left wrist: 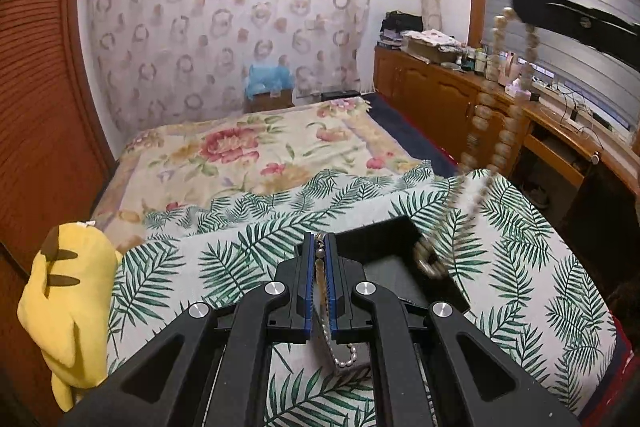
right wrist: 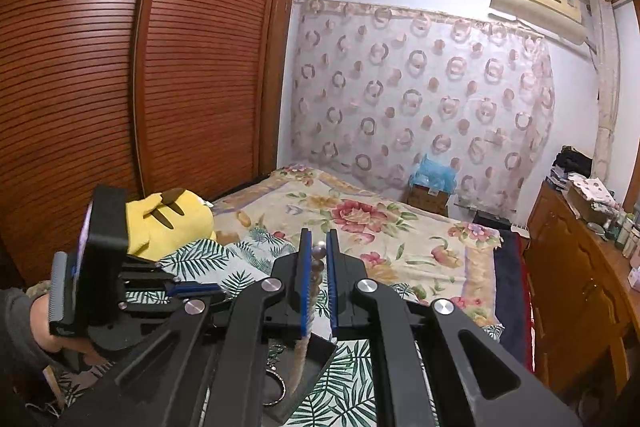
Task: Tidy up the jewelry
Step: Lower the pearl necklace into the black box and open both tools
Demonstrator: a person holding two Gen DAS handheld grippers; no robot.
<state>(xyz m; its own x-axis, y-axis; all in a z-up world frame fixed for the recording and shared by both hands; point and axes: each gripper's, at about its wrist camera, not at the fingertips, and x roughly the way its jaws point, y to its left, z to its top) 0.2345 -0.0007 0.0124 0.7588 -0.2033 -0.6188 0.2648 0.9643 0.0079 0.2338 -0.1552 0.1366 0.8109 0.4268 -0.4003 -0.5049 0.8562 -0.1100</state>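
Leaf-print cloth carries the black tray; right gripper clamped on the big-bead necklace, dangling and swinging, may overshoot the tray, while left gripper pinches the small pearl strand, which may slip or tangle.

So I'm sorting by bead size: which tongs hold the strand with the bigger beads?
The right tongs: their bead necklace has large round beads, while the left tongs pinch a fine pearl strand.
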